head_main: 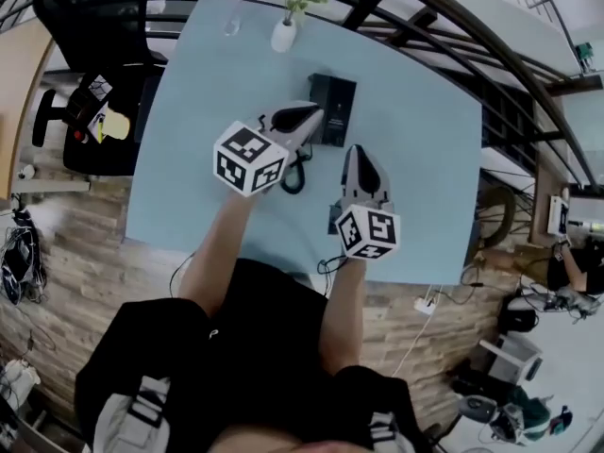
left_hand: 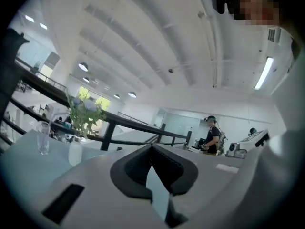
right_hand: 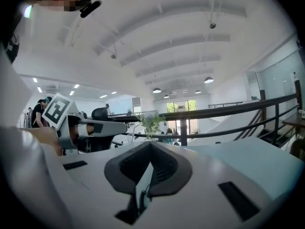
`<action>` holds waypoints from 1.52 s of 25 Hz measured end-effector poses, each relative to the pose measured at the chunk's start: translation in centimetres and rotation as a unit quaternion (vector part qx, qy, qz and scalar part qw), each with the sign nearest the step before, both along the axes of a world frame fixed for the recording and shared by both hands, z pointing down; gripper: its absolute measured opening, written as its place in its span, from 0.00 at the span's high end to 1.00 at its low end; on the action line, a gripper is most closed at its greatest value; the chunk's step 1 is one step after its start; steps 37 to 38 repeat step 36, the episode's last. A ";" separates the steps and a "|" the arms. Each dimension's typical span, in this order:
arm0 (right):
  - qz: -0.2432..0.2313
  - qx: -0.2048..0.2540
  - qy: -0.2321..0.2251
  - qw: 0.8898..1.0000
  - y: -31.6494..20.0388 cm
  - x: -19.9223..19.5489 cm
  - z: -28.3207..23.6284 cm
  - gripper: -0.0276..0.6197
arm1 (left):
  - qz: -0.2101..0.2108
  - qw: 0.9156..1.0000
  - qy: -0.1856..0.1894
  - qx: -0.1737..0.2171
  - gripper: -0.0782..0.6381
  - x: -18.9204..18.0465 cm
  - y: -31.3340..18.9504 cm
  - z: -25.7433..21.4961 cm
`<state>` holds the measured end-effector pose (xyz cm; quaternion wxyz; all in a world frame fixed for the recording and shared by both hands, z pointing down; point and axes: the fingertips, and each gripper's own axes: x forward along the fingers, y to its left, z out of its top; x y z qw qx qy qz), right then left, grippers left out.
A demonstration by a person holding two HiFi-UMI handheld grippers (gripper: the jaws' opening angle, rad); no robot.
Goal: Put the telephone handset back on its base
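The black telephone base [head_main: 332, 109] lies on the light blue table [head_main: 425, 159], and its coiled cord [head_main: 294, 174] curls toward me. My left gripper [head_main: 308, 113] hovers at the base's near left edge; its jaws meet at the tips [left_hand: 151, 147] with nothing between them. To the right and nearer to me, my right gripper [head_main: 360, 153] is raised, its jaws also shut and holding nothing [right_hand: 151, 145]. A dark piece [head_main: 331, 221] shows under the right gripper's marker cube; I cannot tell whether it is the handset.
A white vase with a plant [head_main: 283, 34] and a clear glass [head_main: 232, 22] stand at the table's far edge. A black railing [head_main: 444, 26] runs behind the table. A cable [head_main: 327, 264] hangs over the near edge. An office chair [head_main: 90, 111] stands to the left.
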<state>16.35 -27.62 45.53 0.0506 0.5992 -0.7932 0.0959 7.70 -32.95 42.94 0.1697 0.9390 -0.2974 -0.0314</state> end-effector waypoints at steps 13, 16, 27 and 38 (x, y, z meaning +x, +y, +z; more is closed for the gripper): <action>-0.032 0.062 -0.009 0.998 1.2 0.8 -7.3 0.97 | -0.193 0.974 -0.068 0.095 0.89 -2.1 5.4 -5.6; -0.044 0.069 -0.003 0.997 2.0 1.1 -7.8 0.97 | -0.191 0.974 -0.069 0.097 0.89 -1.2 6.7 -5.9; -0.062 0.088 -0.013 0.994 3.8 2.0 -9.1 0.97 | -0.196 0.972 -0.074 0.103 0.89 -0.1 9.6 -6.5; -0.099 0.096 -0.019 0.990 4.7 -1.4 -9.4 0.97 | -0.220 0.968 -0.082 0.089 0.89 -2.3 10.9 -5.9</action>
